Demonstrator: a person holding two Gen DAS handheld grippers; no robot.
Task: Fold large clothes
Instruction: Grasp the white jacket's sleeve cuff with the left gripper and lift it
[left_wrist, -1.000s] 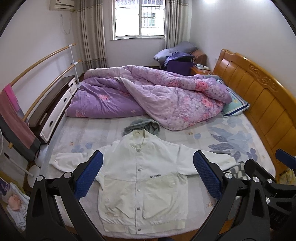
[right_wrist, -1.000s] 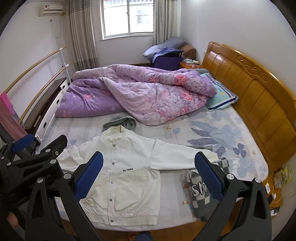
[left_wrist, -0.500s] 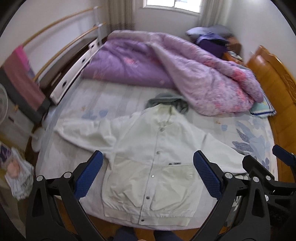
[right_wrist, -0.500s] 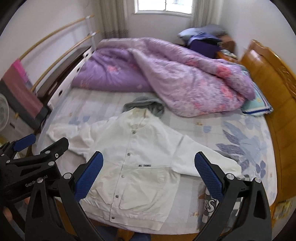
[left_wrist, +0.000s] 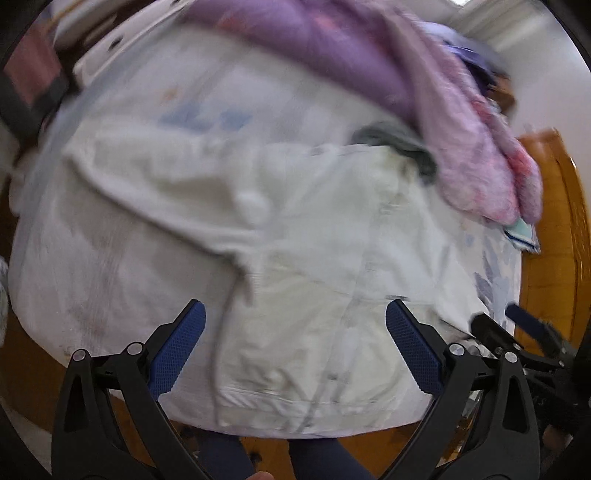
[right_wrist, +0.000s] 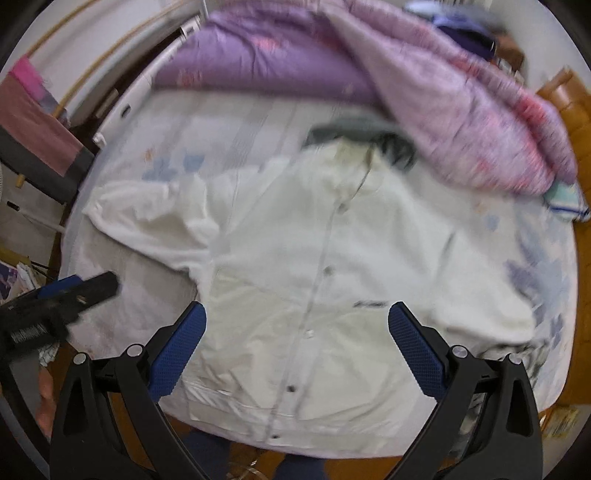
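A white button-front jacket (left_wrist: 317, 258) (right_wrist: 314, 258) lies spread flat, front up, on the bed, hem toward me and sleeves out to both sides. My left gripper (left_wrist: 295, 347) hangs open above the jacket's lower left part, nothing between its blue pads. Over the lower front of the jacket my right gripper (right_wrist: 297, 347) is open and empty too. Each gripper also shows at the edge of the other's view. Both views are blurred by motion.
A purple floral quilt (left_wrist: 424, 92) (right_wrist: 424, 92) is heaped at the far side of the bed, with a grey garment (right_wrist: 362, 133) at the jacket's collar. The wooden headboard (left_wrist: 554, 221) stands at right. A checkered item (right_wrist: 517, 354) lies by the right sleeve. A rack with cloth (right_wrist: 40, 122) stands at left.
Both grippers have tipped down and moved closer to the bed; the jacket now fills the views. Both stay open. The jacket has not moved.
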